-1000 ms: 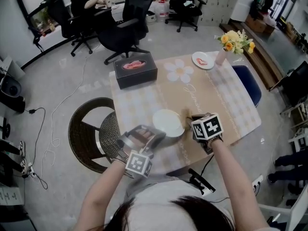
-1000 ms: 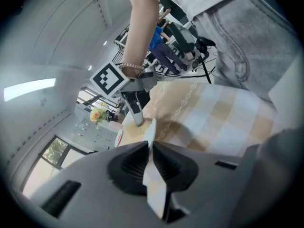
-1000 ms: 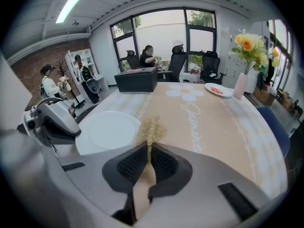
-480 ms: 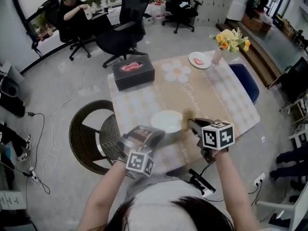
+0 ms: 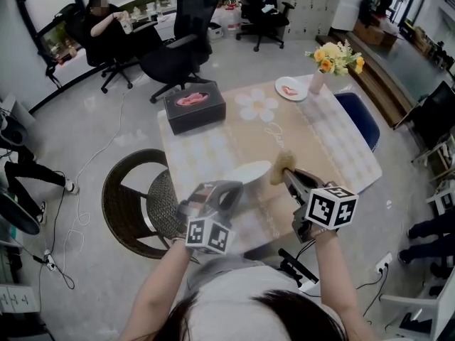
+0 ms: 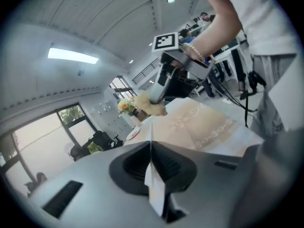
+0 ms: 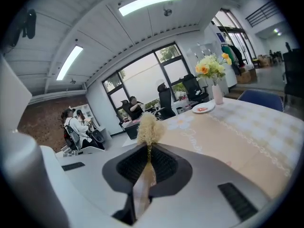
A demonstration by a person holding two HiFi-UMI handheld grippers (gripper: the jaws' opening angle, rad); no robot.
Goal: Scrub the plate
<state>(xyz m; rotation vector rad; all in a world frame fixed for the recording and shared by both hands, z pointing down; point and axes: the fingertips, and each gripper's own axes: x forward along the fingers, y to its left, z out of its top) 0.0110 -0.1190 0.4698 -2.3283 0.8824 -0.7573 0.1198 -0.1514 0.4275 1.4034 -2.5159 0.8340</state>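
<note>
The white plate [image 5: 250,170] is lifted off the table and tilted, and my left gripper [image 5: 229,192] is shut on its near rim. In the left gripper view the plate [image 6: 153,179] shows edge-on, clamped between the jaws. Just right of the plate, my right gripper [image 5: 291,177] is shut on the handle of a tan fibre scrubber [image 5: 283,165]. The scrubber's bushy head [image 7: 148,128] sticks up from the closed jaws in the right gripper view. Its head sits close to the plate's right edge; contact cannot be told.
The table [image 5: 334,148] carries a beige checked cloth. A black box [image 5: 195,106] with a pink item lies at the back left, with a small plate of food [image 5: 288,89] and a flower vase [image 5: 329,64] at the back right. A wicker chair [image 5: 135,197] stands left and a blue chair [image 5: 361,123] right.
The plate has come up off the table and tilted onto its edge in my left gripper. My right gripper with the scrubber has drawn back and up to the right.
</note>
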